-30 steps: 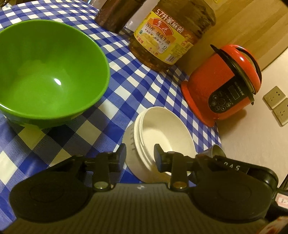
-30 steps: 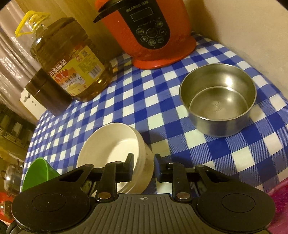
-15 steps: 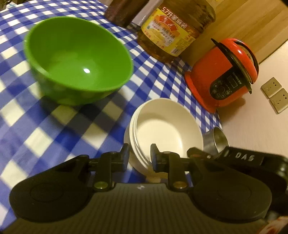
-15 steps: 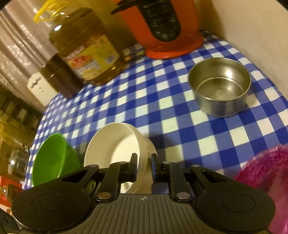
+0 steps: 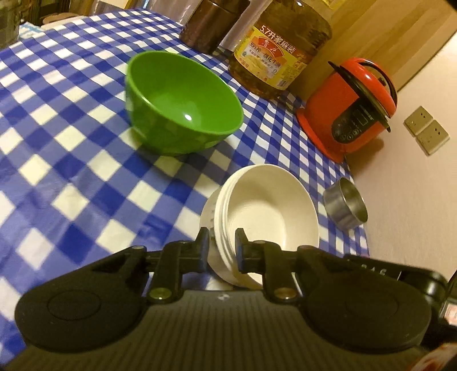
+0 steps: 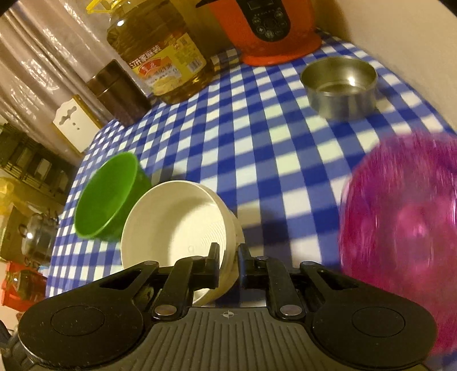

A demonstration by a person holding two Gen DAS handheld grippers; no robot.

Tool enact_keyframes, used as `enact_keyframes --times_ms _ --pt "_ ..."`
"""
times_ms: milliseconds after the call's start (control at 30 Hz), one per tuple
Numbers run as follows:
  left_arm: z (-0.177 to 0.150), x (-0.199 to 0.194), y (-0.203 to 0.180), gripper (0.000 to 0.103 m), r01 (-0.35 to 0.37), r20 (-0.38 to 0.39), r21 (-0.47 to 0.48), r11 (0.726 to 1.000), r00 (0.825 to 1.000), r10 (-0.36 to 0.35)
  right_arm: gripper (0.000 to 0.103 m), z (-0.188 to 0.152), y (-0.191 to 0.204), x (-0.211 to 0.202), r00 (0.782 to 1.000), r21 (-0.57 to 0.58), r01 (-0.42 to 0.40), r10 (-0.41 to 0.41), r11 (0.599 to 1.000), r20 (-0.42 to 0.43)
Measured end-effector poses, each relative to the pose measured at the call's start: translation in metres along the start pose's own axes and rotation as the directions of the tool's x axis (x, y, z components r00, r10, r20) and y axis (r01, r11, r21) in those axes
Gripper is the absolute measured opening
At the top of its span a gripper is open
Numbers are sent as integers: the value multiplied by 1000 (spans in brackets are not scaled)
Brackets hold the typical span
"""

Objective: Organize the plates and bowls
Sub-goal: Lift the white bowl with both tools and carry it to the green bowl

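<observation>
A stack of white bowls (image 5: 265, 211) is held above the blue checked tablecloth (image 5: 71, 171). My left gripper (image 5: 221, 242) is shut on the stack's left rim. My right gripper (image 6: 228, 258) is shut on the stack's right rim; the stack shows in the right wrist view (image 6: 177, 228) too. A green bowl (image 5: 182, 102) stands on the cloth beyond the stack, and shows in the right wrist view (image 6: 105, 197) at the left. A steel bowl (image 6: 340, 85) stands at the far right near the wall, small in the left wrist view (image 5: 344, 205). A pink bowl (image 6: 405, 228) sits blurred at the right.
A big oil bottle (image 5: 280, 48), a dark jar (image 5: 211, 22) and a red rice cooker (image 5: 354, 108) stand along the back of the table. A wall with sockets (image 5: 425, 129) bounds the right side. Shelves with pots (image 6: 28, 228) lie beyond the table's left edge.
Both grippers have risen and pulled back with the white stack between them. The green bowl now looks smaller and farther. The pink bowl has come into the right wrist view.
</observation>
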State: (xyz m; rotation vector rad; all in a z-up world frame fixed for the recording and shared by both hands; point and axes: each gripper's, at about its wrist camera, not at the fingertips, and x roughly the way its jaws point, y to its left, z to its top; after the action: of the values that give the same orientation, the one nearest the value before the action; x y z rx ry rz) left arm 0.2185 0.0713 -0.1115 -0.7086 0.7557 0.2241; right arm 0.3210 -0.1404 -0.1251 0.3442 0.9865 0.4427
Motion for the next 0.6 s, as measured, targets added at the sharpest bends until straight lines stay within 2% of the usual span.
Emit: enact_keyframes --times_ms 333,600 --pt "-9 -40 20 14 -9 14 12 1000 1000 8 13 -43 16 -22 1000 25 -21 20 999 8" --pt "-7 -61 27 14 4 27 7 1000 1000 -4 13 -50 37 -39 999 -11 -24 25 1000 30"
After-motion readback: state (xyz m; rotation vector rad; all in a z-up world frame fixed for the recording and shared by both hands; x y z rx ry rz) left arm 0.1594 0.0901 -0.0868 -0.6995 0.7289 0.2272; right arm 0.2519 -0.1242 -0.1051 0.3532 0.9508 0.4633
